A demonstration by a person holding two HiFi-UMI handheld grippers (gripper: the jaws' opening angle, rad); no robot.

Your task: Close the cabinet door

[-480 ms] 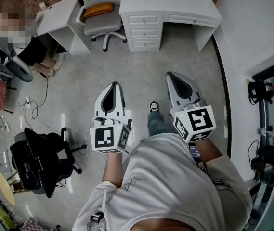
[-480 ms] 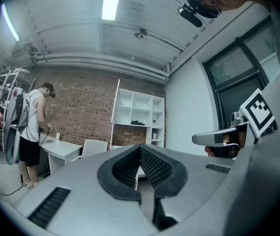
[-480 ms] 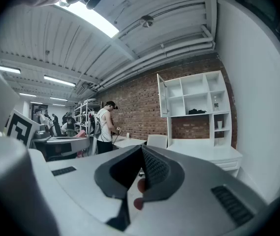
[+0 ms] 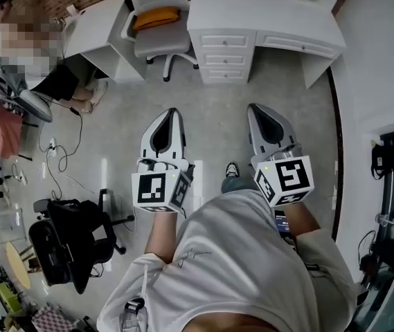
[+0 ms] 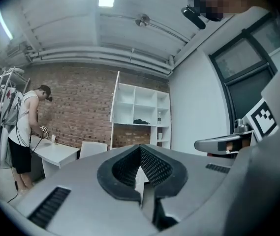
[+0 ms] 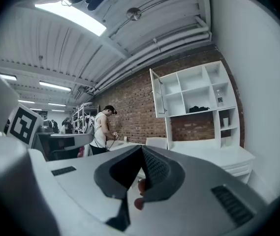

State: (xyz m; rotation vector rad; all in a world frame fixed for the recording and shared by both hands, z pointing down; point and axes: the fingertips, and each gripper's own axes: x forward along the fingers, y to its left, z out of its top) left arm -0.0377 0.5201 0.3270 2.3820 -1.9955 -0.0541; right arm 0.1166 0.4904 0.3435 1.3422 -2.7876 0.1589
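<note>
You hold both tools out toward the white wooden desk with drawers (image 4: pixel 252 9). Your left gripper (image 4: pixel 172 113) is clenched, its black ribbed pads (image 5: pixel 153 167) meeting at the tip with nothing between them. Your right gripper (image 4: pixel 256 108) is clenched and empty in the same way. Both hang over the grey concrete floor (image 4: pixel 210 120), well short of the desk.

On the desk stands the white open-shelf cabinet (image 6: pixel 199 95). Its flat white cabinet door (image 6: pixel 157 95) is swung open at the cabinet's left edge, well apart from both grippers.

A grey office chair with an orange cushion (image 4: pixel 158 43) sits just left of the desk. Farther left of the desk, a person in a white sleeveless top (image 6: pixel 102 129) stands at a second white table (image 4: pixel 96 23).
</note>
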